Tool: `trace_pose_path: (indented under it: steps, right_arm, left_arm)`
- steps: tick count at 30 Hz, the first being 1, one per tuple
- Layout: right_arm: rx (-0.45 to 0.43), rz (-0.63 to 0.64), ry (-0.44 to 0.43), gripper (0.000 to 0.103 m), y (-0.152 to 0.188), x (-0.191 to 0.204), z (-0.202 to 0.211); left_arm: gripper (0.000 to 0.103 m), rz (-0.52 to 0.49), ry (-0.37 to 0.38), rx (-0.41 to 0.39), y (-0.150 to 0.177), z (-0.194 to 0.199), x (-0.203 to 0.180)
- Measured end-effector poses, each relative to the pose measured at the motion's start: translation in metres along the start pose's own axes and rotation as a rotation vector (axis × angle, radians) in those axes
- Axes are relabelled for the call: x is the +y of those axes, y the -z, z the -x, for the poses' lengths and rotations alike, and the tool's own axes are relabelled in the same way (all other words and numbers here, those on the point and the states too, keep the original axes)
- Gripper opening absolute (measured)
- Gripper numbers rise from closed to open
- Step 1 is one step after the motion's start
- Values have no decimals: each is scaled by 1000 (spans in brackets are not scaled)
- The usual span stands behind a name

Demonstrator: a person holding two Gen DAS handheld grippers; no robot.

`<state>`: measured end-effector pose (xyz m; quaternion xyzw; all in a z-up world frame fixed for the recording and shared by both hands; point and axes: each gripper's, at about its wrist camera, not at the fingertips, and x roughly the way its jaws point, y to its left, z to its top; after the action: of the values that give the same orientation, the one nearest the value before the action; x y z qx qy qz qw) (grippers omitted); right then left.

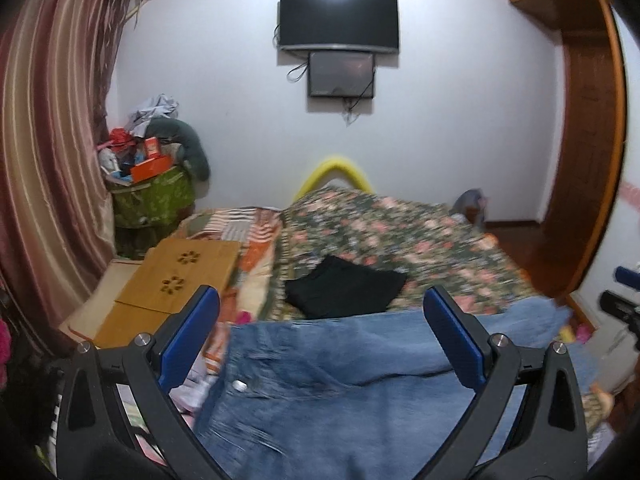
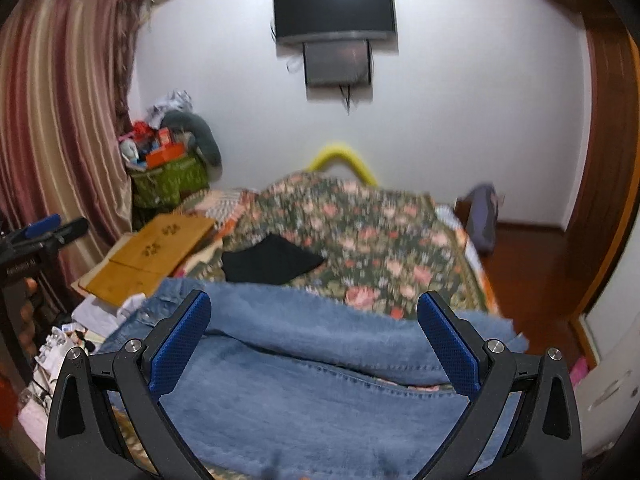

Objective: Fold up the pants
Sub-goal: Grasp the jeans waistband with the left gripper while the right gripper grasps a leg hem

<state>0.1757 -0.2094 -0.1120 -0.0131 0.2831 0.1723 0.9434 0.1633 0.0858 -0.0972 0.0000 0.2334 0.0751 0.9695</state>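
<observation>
Blue denim pants (image 1: 340,380) (blurred, rumpled) beneath both spread claws

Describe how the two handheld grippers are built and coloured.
Both the left gripper and the right gripper have black plastic arms with triangular cut-outs, silver pivot screws and flat blue textured pads. No cables or sleeves show.

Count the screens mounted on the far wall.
2: a large dark screen high on the wall, and a smaller screen directly beneath it, cables dangling.
</observation>
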Motion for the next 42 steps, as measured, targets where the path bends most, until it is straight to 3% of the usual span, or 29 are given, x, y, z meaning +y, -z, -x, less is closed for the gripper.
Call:
trace_pose_path:
  steps: [4,7,10,15,16,19,26,30,33,35,37,40,42]
  right_arm:
    - [73,-2,25,103,7,-22,-42]
    - [149,-3,49,103,11,-37,-75]
    - [201,-1,15,102,15,-49,-104]
    - [266,43,-42,102,19,-53,-155]
    - [278,45,-56,102,20,-55,-164]
    - [332,56,-81,101,22,-56,-197]
    - [450,81,-160,91,28,-54,-260]
    - [522,138,-221,75,34,-51,-288]
    - [548,130,-241,72,38,-54,-302]
    - [540,138,-258,59,37,-53,-301]
    - [536,151,-278,31,36,-48,-297]
    - [542,155,-266,16,34,-43,-297]
    - [549,112,-262,10,34,-45,-296]
  left_arm:
    - [103,-45,-85,58,3,-57,21]
    - [103,-40,-89,132,9,-100,44]
    - [103,-17,-109,182,18,-138,63]
    - [103,28,-134,359,47,-217,89]
    - [100,44,-163,402,56,-236,96]
    - [74,102,-159,522,80,-279,113]
    - [70,194,-161,639,118,-329,141]
    - [70,267,-98,734,133,-348,152]
    - [49,326,-36,748,133,-352,157]
    - [33,333,-35,752,132,-352,157]
    - [28,315,-44,751,130,-350,154]
    - [16,290,-65,729,122,-343,151]
    - [16,275,-76,687,112,-333,149]
